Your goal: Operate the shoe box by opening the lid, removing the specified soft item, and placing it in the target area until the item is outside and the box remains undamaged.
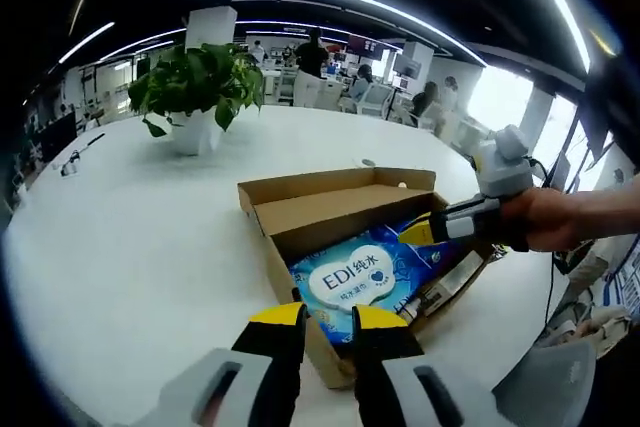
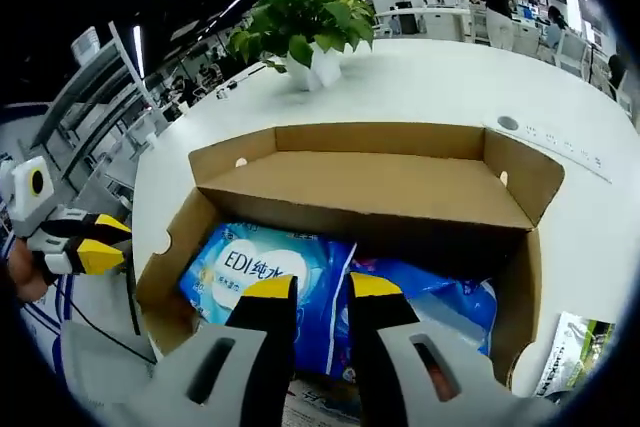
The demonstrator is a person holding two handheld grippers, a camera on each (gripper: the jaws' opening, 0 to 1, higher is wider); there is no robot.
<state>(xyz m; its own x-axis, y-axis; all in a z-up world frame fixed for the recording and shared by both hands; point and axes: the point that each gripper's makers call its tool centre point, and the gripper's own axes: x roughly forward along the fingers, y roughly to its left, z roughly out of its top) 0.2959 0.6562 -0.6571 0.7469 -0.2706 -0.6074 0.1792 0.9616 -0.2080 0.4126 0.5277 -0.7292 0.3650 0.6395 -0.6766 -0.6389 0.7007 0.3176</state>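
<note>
- Left gripper view: you are looking across the white table at the box. Its lid is already standing open at the far side, so the inside is free to reach.
- The blue pack, the soft item, is lying inside the box, flat on the bottom.
- Your left gripper is hovering at the near corner of the box. Its jaws are narrow, with only a small gap, and holding nothing. I think it is waiting there to steady the box.
- Your right gripper is coming in from the right, over the box wall. From this side you cannot tell how its jaws are standing.
- In the right gripper view, the right gripper is pointing down at the pack, with the jaws narrow and empty, just above it.
- The plant is standing well apart, behind the box.
- The pack is not yet outside. Next you probably need to open the jaws wider for pinching the soft pack without pushing the cardboard.
</note>
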